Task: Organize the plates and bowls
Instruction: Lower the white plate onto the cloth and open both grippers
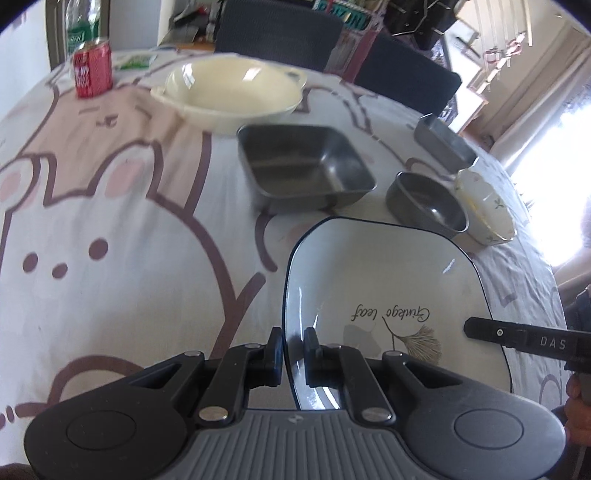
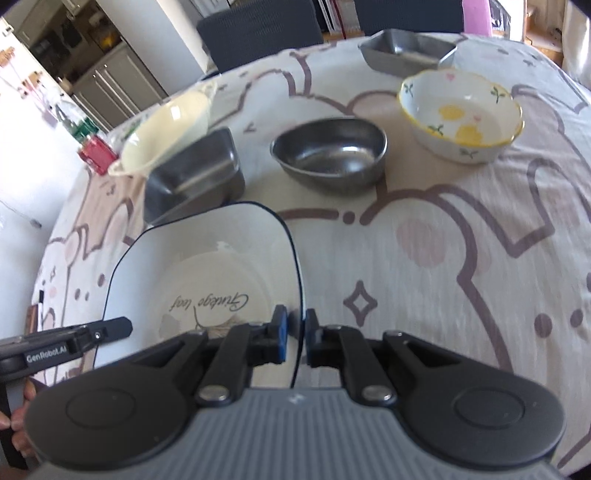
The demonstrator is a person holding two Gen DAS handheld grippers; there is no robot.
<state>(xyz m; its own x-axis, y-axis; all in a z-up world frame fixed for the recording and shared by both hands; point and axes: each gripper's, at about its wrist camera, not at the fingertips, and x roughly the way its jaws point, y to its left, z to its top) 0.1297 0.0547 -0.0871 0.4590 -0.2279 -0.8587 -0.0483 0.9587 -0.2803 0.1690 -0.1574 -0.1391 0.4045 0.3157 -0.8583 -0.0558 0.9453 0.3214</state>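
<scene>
Both grippers, left gripper (image 1: 293, 356) and right gripper (image 2: 294, 338), jaws clamped on square white plate (image 1: 388, 280) rims; steel bowls (image 2: 330, 160), floral bowl (image 2: 461, 118) unstacked on tabletop (image 1: 129, 229).

A red soda can (image 1: 94, 69) stands on the cartoon-bear tablecloth (image 1: 110, 229) (a green-labelled bottle (image 1: 82, 27), seemingly, behind it).

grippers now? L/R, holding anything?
Left gripper: shut on the white square plate, at its left rim.
Right gripper: shut on the same plate's right rim.

"Ginkgo leaf" on square plate (image 1: 388, 280)
</scene>
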